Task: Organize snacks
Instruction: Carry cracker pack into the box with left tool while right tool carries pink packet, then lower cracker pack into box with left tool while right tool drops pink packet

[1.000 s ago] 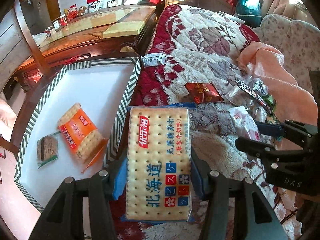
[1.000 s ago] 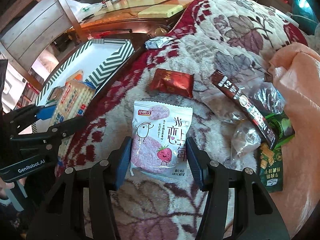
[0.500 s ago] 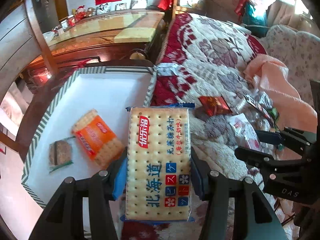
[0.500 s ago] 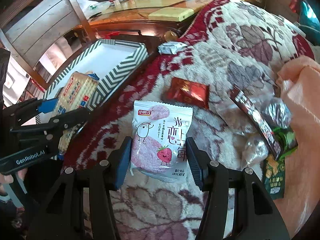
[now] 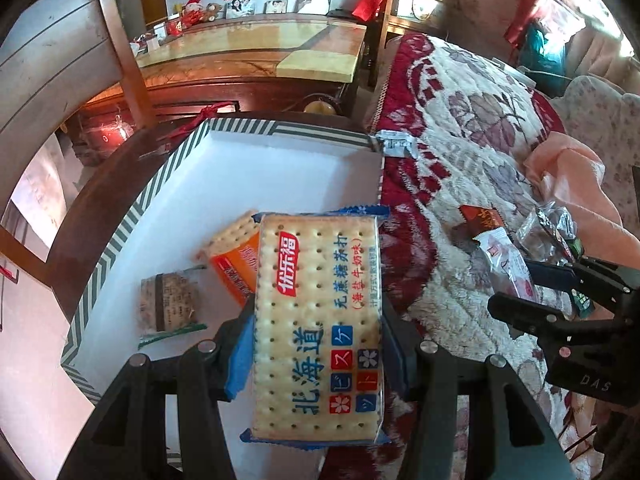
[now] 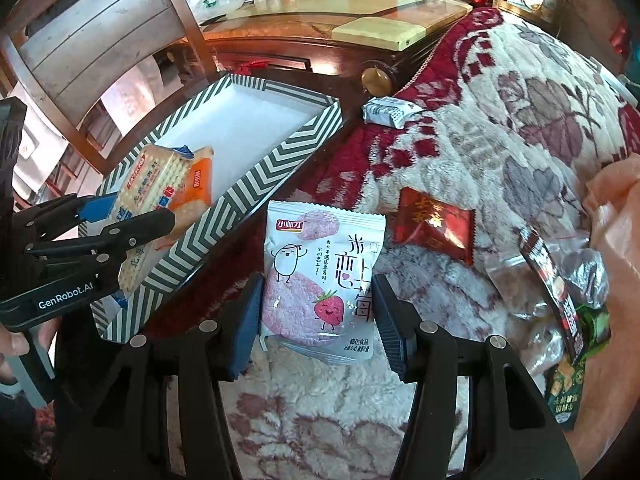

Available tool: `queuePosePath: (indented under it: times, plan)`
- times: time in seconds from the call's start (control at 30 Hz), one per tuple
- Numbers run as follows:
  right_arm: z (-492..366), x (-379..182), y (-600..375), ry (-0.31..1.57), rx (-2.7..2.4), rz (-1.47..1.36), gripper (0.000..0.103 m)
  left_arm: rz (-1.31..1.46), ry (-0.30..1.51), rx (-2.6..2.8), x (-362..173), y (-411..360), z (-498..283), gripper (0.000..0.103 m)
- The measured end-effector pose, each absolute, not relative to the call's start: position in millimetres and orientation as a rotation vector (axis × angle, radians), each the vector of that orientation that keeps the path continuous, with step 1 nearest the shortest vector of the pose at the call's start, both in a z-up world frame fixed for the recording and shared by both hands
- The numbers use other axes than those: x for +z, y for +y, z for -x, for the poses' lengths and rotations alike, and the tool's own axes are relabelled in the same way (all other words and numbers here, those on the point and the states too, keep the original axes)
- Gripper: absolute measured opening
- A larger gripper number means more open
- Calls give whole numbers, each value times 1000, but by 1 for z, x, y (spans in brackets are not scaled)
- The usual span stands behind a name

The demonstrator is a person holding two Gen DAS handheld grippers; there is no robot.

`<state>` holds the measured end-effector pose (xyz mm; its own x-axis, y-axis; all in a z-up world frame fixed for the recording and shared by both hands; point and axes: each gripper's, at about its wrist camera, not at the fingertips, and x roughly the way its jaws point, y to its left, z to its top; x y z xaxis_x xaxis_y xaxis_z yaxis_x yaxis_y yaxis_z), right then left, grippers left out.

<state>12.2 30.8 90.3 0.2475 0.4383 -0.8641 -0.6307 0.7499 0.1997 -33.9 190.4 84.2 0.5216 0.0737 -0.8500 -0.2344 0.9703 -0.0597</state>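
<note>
My left gripper point(image 5: 318, 344) is shut on a long cracker pack point(image 5: 318, 320) with a blue wrapper edge, held above the white box with the striped rim point(image 5: 120, 236). An orange cracker pack point(image 5: 236, 264) and a small brown snack point(image 5: 168, 302) lie in the box. My right gripper point(image 6: 316, 320) is shut on a white strawberry rice-cracker bag point(image 6: 322, 276), held over the blanket beside the box point(image 6: 256, 184). From the right wrist view the left gripper point(image 6: 120, 220) with its cracker pack point(image 6: 148, 184) shows over the box.
On the floral blanket point(image 6: 500, 120) lie a red packet point(image 6: 434, 224), a grey-white wrapper point(image 6: 386, 112), a dark stick pack point(image 6: 556, 292), clear bags and a green pouch point(image 6: 568, 392). A pink cloth point(image 5: 576, 184) lies at right. A wooden table point(image 5: 248, 56) and chair stand behind.
Both grippers have carried their packs leftward toward the box. The cracker pack now hangs over the box's inside and covers part of the orange pack; the strawberry bag is nearer the striped rim.
</note>
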Motion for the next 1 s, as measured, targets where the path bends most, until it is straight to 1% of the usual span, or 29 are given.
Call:
queuePosePath:
  times: [0.37, 0.63, 1.0]
  plan:
    - [-22, 106, 67, 1067, 783, 218, 53, 218, 1000, 227, 84, 222, 40, 57]
    - [-38, 120, 119, 1034, 866, 248, 53, 244, 1039, 258, 71, 237, 47, 57]
    - [-63, 87, 195, 1096, 908, 374, 53, 263, 1094, 296, 48, 246, 48, 57]
